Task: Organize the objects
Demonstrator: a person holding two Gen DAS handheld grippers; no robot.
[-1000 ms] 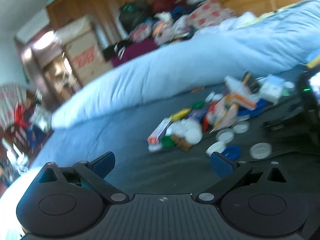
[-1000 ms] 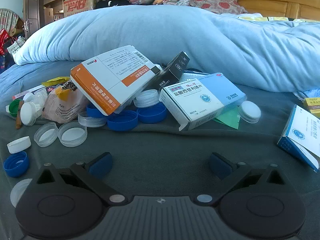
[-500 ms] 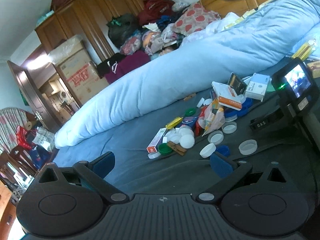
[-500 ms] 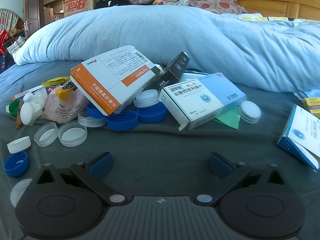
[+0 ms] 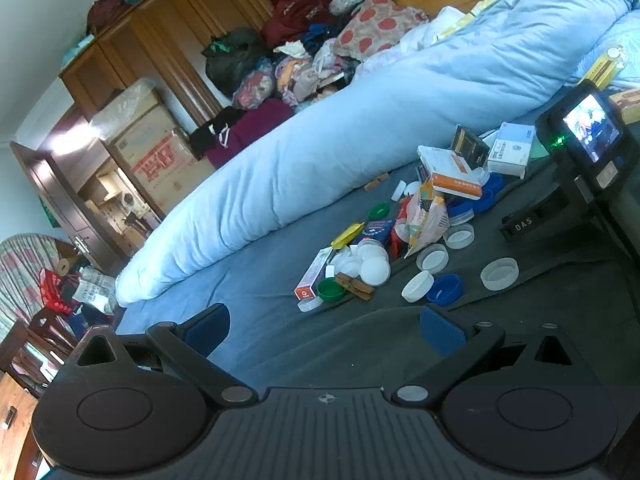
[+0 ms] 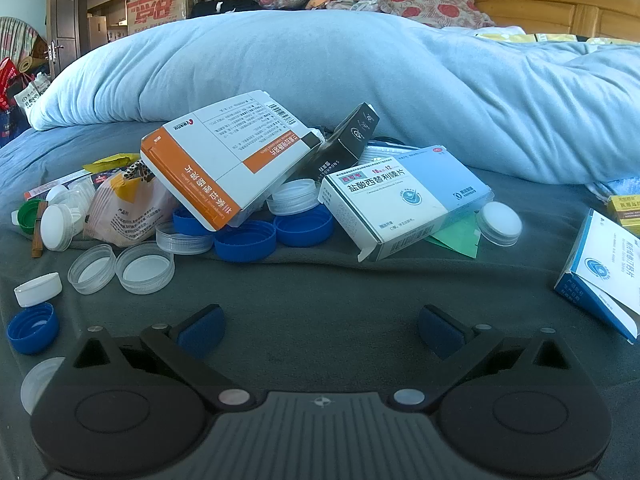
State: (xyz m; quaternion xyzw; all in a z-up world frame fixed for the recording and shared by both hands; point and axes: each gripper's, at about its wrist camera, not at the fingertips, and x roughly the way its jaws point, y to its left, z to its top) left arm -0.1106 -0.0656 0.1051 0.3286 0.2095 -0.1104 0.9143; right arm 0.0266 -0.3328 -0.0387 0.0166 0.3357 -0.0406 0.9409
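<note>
Two grippers hover over a grey sheet (image 6: pixel 320 292), jaws apart and empty. At the centre of the right wrist view, an orange box (image 6: pixel 228 156) leans on blue caps (image 6: pixel 244 240), with a black box (image 6: pixel 344 144) behind and a blue-white box (image 6: pixel 404 196) right of it; clear caps (image 6: pixel 144 266) lie lower left. In the left view, the right gripper (image 5: pixel 592 148) sits at the right edge, beside the pile; the left gripper (image 5: pixel 324 330) is at the bottom. A quilt (image 6: pixel 320 68) fills the top.
</note>
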